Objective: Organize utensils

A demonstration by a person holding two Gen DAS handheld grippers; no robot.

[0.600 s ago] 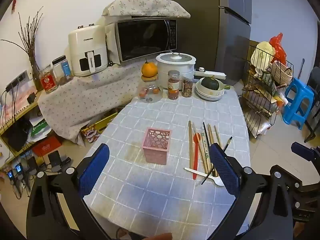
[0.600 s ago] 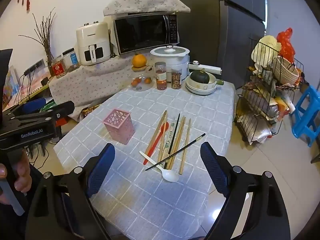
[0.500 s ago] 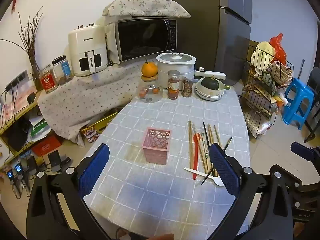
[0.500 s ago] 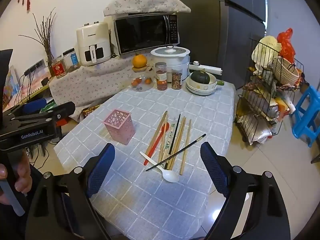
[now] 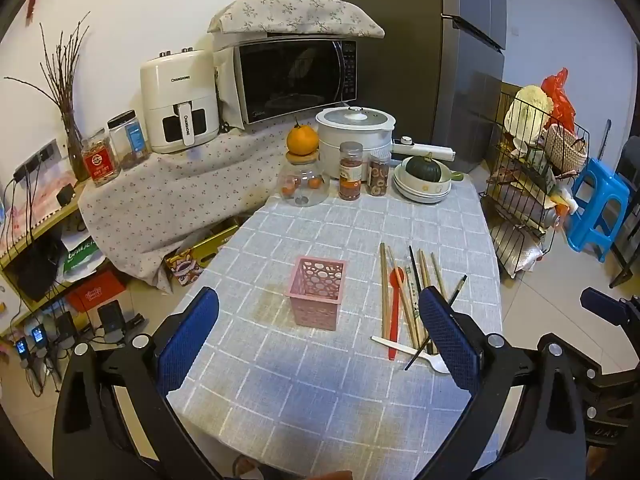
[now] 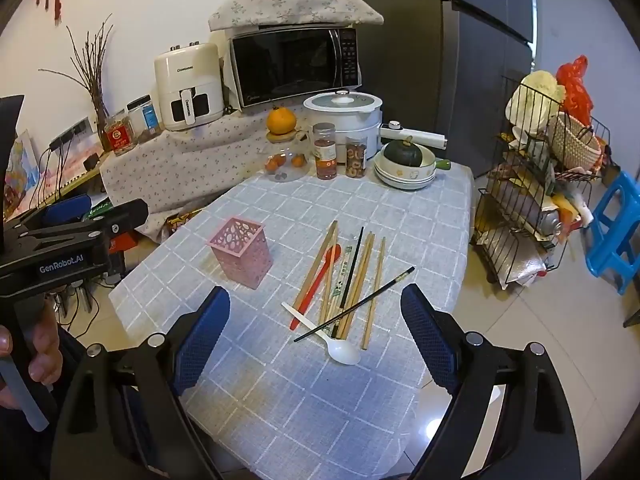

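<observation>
Well, nothing is picked up yet: both sets of tongs hang above the near edge of the tabletop [image 5: 280, 392], angled down at it, and the sorting has not begun. The left tongs [image 5: 316, 336] gape wide with nothing between the blue pads, and the right tongs [image 6: 316, 340] stand wide and empty too.

Where's the work? The pink holder [image 5: 316, 298] stands upright in the middle of the tabletop, and as far as its open top shows, nothing is in it. To its right lies the loose pile: wooden chopsticks [image 6: 366, 276] fanned near to far, a red spoon [image 6: 316, 284] among them, a white spoon [image 6: 340, 350] at the near end with its bowl toward us, and a black chopstick [image 6: 356, 304] slung diagonally across the lot. Holder and pile are apart, not touching.

So the step in hand is the approach and the first pick. The right tongs face the pile almost squarely (handy, that), so I'd judge the first grab is theirs. The black chopstick lies on top of the others and looks the easiest to take cleanly; the tongs would need to drop, straddle it across its width and close down a long way, since it is thin. Then comes a lift, a tilt upright, and a drop into the holder. The left tongs, facing the holder, could steady it if it wants to tip.
</observation>
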